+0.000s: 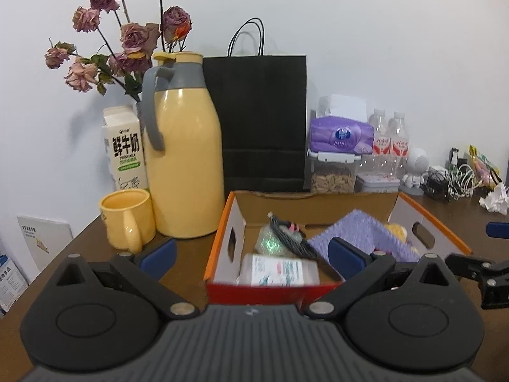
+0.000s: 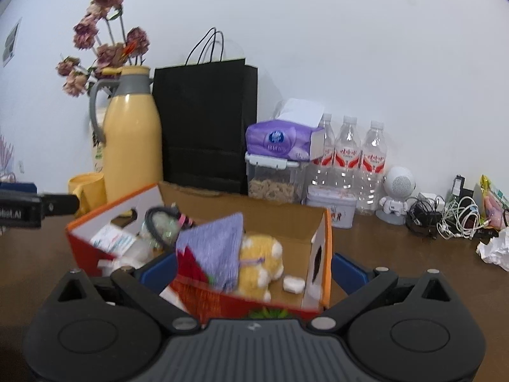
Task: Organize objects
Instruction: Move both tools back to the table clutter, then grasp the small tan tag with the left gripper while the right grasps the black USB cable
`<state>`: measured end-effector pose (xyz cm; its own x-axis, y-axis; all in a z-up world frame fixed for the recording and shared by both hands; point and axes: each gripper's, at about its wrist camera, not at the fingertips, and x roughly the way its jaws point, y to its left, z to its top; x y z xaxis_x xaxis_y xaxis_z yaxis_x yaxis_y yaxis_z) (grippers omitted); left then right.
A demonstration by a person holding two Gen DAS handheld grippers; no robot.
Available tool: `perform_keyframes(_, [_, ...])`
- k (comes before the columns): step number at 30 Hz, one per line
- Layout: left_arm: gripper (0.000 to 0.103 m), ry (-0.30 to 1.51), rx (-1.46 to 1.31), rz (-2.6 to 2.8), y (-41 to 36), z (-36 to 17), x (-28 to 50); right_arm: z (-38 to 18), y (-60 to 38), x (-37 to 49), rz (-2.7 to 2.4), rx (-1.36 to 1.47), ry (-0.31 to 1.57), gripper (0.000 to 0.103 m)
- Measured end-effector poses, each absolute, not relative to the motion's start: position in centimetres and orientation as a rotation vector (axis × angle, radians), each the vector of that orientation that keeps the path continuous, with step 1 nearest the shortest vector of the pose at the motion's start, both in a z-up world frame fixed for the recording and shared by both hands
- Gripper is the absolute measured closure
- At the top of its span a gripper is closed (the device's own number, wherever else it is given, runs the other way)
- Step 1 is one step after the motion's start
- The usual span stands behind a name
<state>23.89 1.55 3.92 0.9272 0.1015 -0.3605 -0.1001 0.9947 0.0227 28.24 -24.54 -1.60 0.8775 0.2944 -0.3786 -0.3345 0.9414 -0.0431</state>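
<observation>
Item: open cardboard box [image 1: 318, 203], orange-edged with a red front, standing on the brown table [image 1: 191, 254] directly ahead of both grippers.

Contents seen from the left wrist: a clear plastic bottle with a printed label [image 1: 278, 269] lying at the near wall; a black braided cable [image 1: 292, 238] draped over a greenish translucent object, too blurred to identify; a lilac knitted cloth [image 1: 366, 238] to the right, with a sliver of yellow plush behind it.

Contents seen only from the right wrist: the yellow plush toy [image 2: 261, 261] in full, lying beside the lilac cloth; a small white case [image 2: 293, 285] on the box floor near the right wall; a red item [image 2: 191, 264] against the near wall, kind unclear.

Left gripper [image 1: 251, 254]: jaws spread wide, blue pads apart, nothing between them but the box's near-left corner in the line of sight. Right gripper [image 2: 254, 270]: jaws likewise spread, straddling the box's near wall, holding nothing.

Behind the box: yellow thermos jug [image 1: 187, 159] with grey handle, yellow mug [image 1: 127, 219] just beside it, milk carton [image 1: 124, 152], dried roses [image 1: 127, 38], black paper bag [image 1: 261, 121], purple tissue pack [image 1: 342, 137] atop a clear lidded container of brown food [image 1: 332, 175], and a small tin [image 2: 332, 207].

The right wrist view showed three water bottles [image 2: 346, 159]; the left showed two. Further right: white round speaker figure [image 2: 397, 194], tangled cables [image 2: 445, 216], crumpled paper [image 2: 496, 248].
</observation>
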Motion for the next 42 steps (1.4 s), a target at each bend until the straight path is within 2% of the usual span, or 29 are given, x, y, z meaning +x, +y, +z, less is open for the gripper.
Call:
perform_keyframes(14, [0.0, 0.491, 0.011, 0.119, 3.8, 0.5, 20.8, -5.6, -26.1, 24.6, 0.313, -0.132, 0.518, 0.0])
perform_keyframes(26, [0.0, 0.516, -0.011, 0.112, 4.4, -0.4, 20.6, -7.0, -25.5, 25.1, 0.31, -0.128, 0.57, 0.001])
perform_keyframes(42, [0.0, 0.532, -0.025, 0.114, 4.7, -0.7, 20.8, -7.8, -25.2, 28.8, 0.352, -0.059, 0.641, 0.036])
